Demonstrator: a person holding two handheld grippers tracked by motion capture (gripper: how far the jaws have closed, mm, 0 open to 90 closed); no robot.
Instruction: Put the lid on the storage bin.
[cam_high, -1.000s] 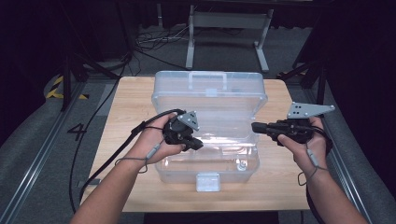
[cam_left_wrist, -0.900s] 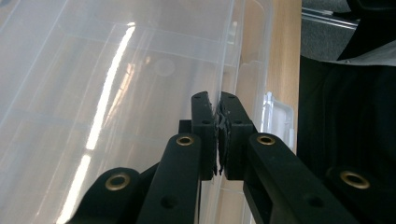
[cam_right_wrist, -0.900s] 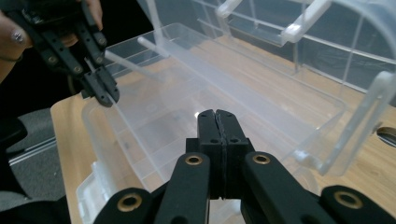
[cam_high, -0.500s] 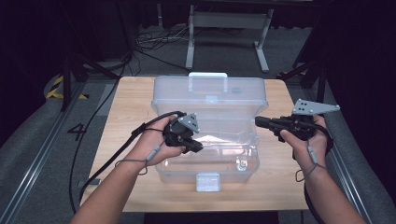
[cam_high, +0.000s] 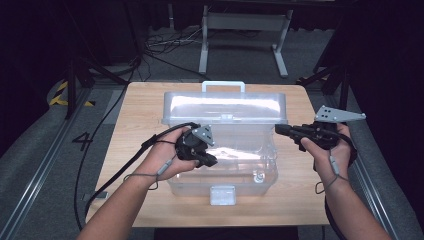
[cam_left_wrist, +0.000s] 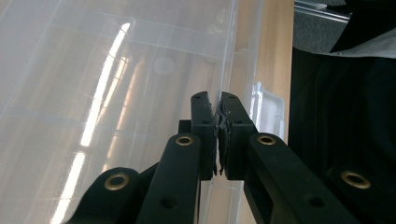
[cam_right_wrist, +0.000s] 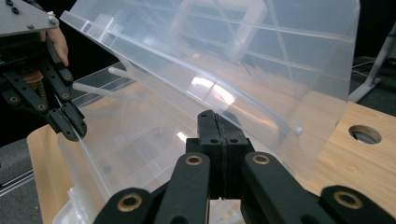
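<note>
Fingers (cam_left_wrist: 205, 135) of left gripper (cam_high: 207, 159) pinch box wall (cam_left_wrist: 229, 70); right gripper (cam_high: 281, 129) closed, apparently empty, beside lid (cam_high: 225, 107). Step: lid handling; next, steady push.

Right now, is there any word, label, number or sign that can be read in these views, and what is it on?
"4": a dark numeral on the grey floor left of the wooden table.
Clear plastic storage box: no print or label can be made out in any view.
Yellow and black floor marking: stripes, no text.
</note>
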